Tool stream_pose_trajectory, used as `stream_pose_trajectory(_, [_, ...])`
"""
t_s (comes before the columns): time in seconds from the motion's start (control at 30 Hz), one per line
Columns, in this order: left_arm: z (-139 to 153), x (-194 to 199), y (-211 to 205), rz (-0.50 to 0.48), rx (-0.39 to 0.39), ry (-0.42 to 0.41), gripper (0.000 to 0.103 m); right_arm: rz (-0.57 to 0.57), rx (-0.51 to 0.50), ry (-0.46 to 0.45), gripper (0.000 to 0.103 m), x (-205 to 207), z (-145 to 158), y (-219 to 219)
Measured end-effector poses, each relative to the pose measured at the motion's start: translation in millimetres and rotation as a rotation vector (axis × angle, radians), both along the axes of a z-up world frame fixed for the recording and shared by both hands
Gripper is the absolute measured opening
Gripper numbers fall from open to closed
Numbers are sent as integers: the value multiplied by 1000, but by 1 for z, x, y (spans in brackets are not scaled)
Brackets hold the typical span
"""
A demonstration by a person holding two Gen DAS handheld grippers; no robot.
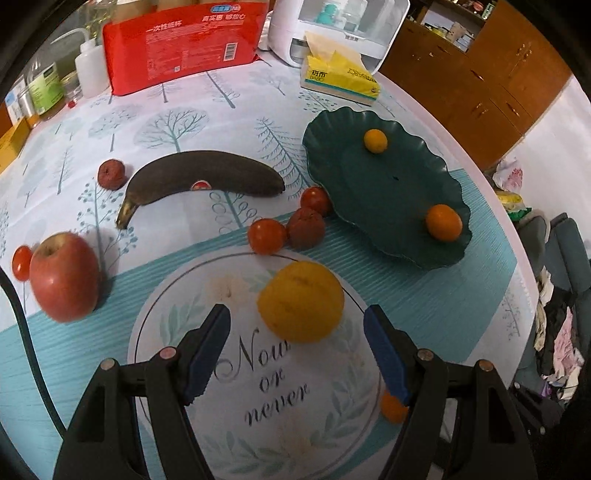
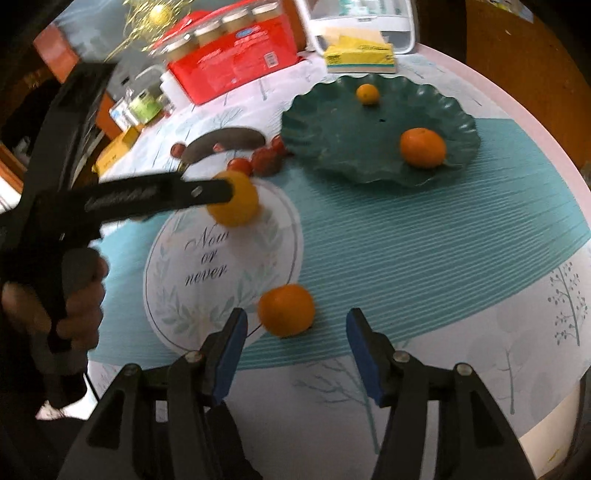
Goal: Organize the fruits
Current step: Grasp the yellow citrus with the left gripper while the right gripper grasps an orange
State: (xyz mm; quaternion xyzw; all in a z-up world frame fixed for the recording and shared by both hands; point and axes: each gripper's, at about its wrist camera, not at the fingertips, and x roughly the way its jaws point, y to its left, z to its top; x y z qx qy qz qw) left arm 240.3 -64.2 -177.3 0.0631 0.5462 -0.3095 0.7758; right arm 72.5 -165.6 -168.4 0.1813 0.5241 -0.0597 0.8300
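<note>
A dark green wavy plate (image 1: 369,184) (image 2: 332,129) holds a small yellow-orange fruit (image 1: 375,140) (image 2: 368,94) and a mandarin (image 1: 443,222) (image 2: 423,147). My left gripper (image 1: 295,325) is open, its fingertips on either side of a yellow fruit (image 1: 301,301) (image 2: 234,203) on the mat. My right gripper (image 2: 295,325) is open and just short of an orange mandarin (image 2: 286,310) (image 1: 393,408). A blackened banana (image 1: 203,175), a red apple (image 1: 64,277), tomatoes (image 1: 266,236) and dark wrinkled fruits (image 1: 306,228) lie on the cloth.
A red package (image 1: 184,40), a yellow tissue box (image 1: 340,75), a white appliance (image 1: 332,22) and bottles (image 1: 90,68) stand along the table's back. The table's edge curves at the right, with a wooden cabinet (image 1: 480,74) beyond.
</note>
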Motion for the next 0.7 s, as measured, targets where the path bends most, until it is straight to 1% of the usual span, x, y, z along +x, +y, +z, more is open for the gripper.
stream_pose_trajectory(0.2, [-8,5,-8,-41,-6,-24,73,21,-50,58,56,6,-10,16])
stream_pose_trajectory(0.33, [-13,5,-14,-59,2,-34,73,18,-59,80,56,10,-14,19])
stream_pose_trajectory(0.4, [-17,7,-17,-63,12,-25,66,21,-60,88,56,12,-17,20])
stream_pose_trajectory(0.47, [-22,7,-18,-64,29,-21,65,19,-64,99,56,13,-19,20])
stream_pose_trajectory(0.53, [-25,8,-17,-66,29,-19,64,18,-71,105,56,13,-20,21])
stream_pose_trajectory(0.57, [-26,9,-17,-69,23,-16,62,20,-73,107,55,13,-21,22])
stream_pose_trajectory(0.63, [-27,9,-18,-79,5,-9,56,26,-74,110,49,14,-23,24])
stream_pose_trajectory(0.7, [-28,7,-19,-83,3,-15,54,29,-75,119,38,15,-25,25])
